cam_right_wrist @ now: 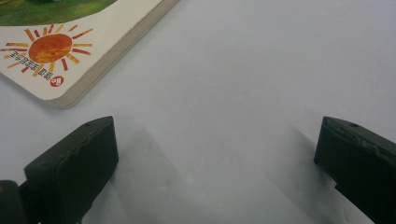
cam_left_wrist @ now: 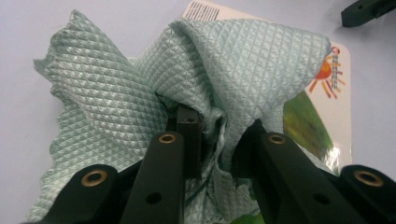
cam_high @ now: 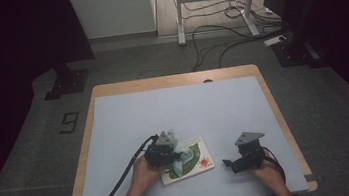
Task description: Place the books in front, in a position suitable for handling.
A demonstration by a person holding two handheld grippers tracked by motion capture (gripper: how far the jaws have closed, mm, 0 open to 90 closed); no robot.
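Your table (cam_high: 116, 130), a pale sheet on a wooden top, takes up the middle of the high view. Grey floor lies around it, cables (cam_high: 215, 37) trail at 12 o'clock, and the room is dark at 9 and 3 o'clock. The sheet is bare from the centre out to 12 o'clock, wide open for moving. You work close to the near edge at 6 o'clock.

The book (cam_high: 198, 163) lies flat just below table centre, at about 6 o'clock, with a green cover and an orange sun at its near right corner. In the right gripper view that corner (cam_right_wrist: 51, 56) sits at 10 o'clock, apart from the jaws.

The cloth (cam_high: 183, 152), pale green and quilted, is bunched on the book's left part. In the left gripper view it (cam_left_wrist: 233, 70) billows up from the jaws and hides most of the cover.

Your left gripper (cam_high: 166, 152) is nearly closed, pinching a fold of cloth (cam_left_wrist: 212, 135) between its jaws over the book.

Your right gripper (cam_high: 231, 163) rests at 3 o'clock of the book, a little apart, near the front edge. Its jaws stand wide open, holding nothing, with bare sheet (cam_right_wrist: 219, 140) between them.
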